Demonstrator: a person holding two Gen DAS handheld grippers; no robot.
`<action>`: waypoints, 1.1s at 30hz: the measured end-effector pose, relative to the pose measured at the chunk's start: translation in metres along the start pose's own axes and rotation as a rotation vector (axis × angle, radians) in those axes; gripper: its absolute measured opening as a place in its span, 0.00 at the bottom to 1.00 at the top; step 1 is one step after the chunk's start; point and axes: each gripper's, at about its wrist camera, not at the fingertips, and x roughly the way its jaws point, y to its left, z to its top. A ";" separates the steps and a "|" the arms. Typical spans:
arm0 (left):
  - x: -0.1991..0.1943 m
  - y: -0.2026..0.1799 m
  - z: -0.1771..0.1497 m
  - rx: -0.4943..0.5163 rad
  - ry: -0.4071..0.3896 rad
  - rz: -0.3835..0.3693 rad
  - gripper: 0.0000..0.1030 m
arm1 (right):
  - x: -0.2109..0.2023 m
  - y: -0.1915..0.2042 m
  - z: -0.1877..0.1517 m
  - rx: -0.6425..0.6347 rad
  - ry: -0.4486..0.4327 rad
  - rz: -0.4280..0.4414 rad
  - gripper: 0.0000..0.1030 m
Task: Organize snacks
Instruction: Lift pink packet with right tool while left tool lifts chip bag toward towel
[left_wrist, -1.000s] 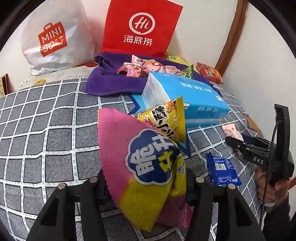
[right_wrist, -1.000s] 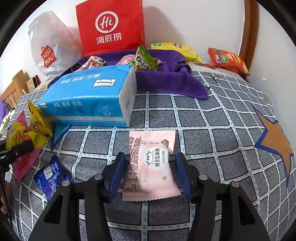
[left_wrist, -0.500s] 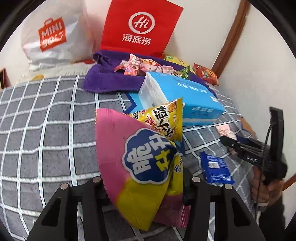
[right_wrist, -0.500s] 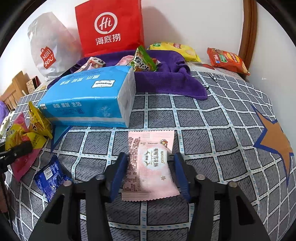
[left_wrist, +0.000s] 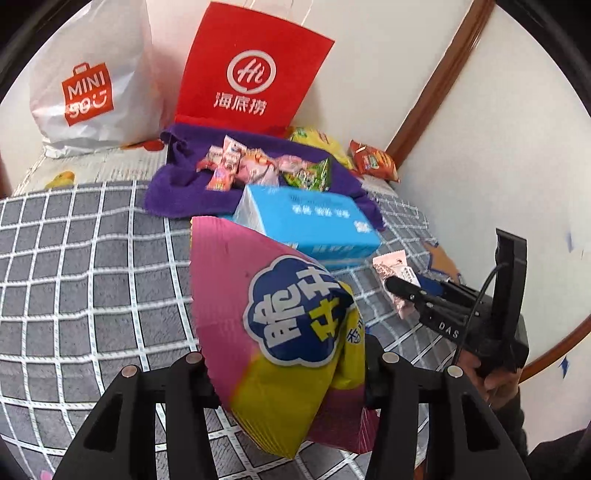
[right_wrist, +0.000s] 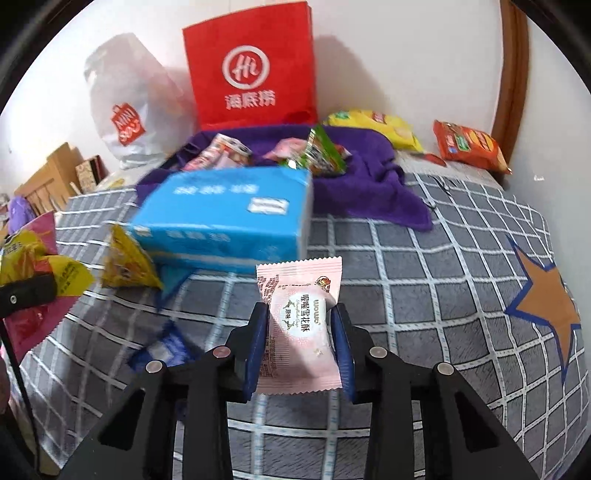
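My left gripper (left_wrist: 288, 373) is shut on a large pink and yellow snack bag (left_wrist: 273, 325) and holds it above the checked bedspread. My right gripper (right_wrist: 300, 339) is shut on a small pink snack packet (right_wrist: 299, 325), lifted off the bed; it also shows in the left wrist view (left_wrist: 393, 273). A purple towel (right_wrist: 369, 177) at the back carries several small snacks (left_wrist: 258, 166). A yellow triangular snack (right_wrist: 125, 262) lies by the blue tissue pack (right_wrist: 225, 214).
A red Hi bag (left_wrist: 255, 74) and a white Miniso bag (left_wrist: 88, 85) stand against the wall. A yellow chip bag (right_wrist: 373, 125) and an orange packet (right_wrist: 469, 144) lie at the back right. A small blue packet (right_wrist: 166, 347) lies on the bedspread.
Both grippers have lifted. The right gripper closed on the pink packet and raised it off the bed. The yellow triangular snack is no longer beside the left gripper's bag.
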 end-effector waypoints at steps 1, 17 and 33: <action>-0.002 -0.001 0.004 -0.003 0.000 0.001 0.47 | -0.004 0.002 0.004 0.004 -0.010 0.010 0.34; -0.005 -0.003 0.102 -0.003 -0.080 0.085 0.47 | -0.015 -0.002 0.109 0.024 -0.115 -0.027 0.34; 0.038 0.002 0.185 0.020 -0.120 0.142 0.47 | 0.032 0.000 0.210 -0.017 -0.164 -0.032 0.34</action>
